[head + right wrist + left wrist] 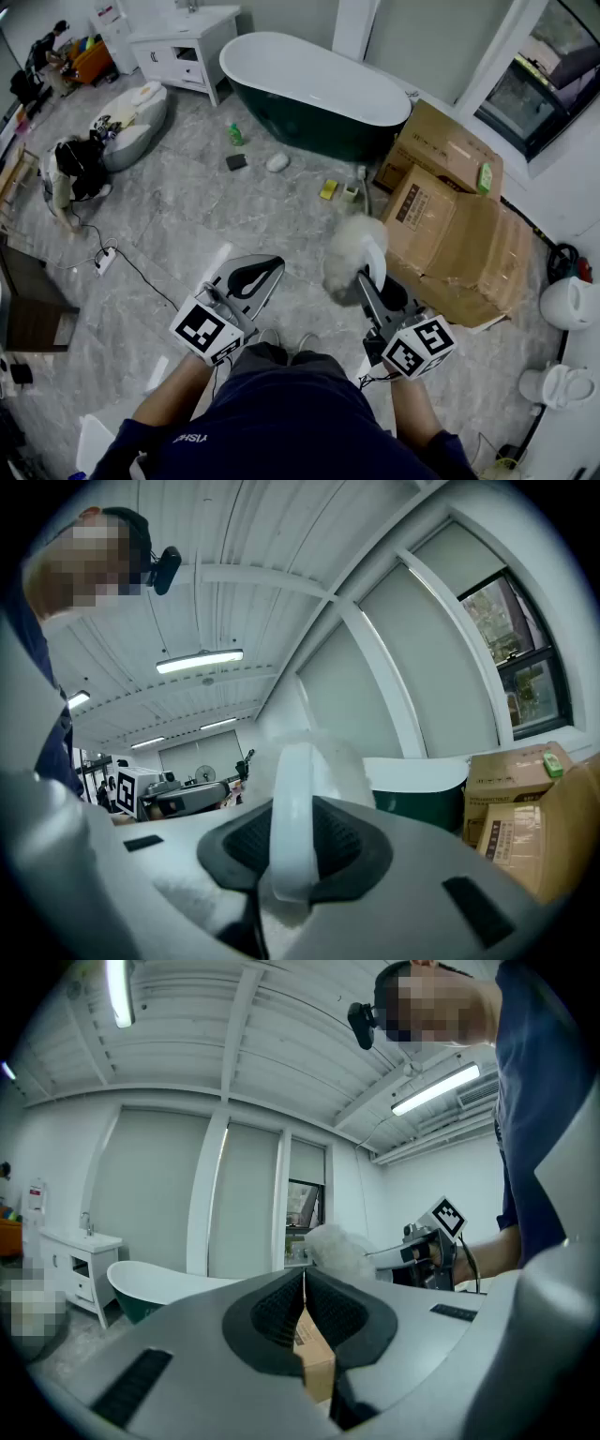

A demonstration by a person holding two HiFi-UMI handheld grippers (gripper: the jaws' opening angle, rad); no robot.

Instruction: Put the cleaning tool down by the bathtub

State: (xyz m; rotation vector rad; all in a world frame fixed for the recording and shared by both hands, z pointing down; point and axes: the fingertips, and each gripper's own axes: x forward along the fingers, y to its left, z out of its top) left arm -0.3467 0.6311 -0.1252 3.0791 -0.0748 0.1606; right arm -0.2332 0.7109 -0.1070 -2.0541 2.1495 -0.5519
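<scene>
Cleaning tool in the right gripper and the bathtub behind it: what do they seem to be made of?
Cleaning tool: fluffy off-white head, likely soft fibre or wool, judging by its fuzzy outline. Its handle looks like smooth, slightly translucent white plastic.
Bathtub: glossy white inside, dark green outside. Probably acrylic or enamelled, since the sheen suggests a hard shell.

Big brown boxes (459,234) lay on the grey floor (187,225). A small green bottle (235,135) and a yellow sponge (328,189) sat there too, well apart.
</scene>
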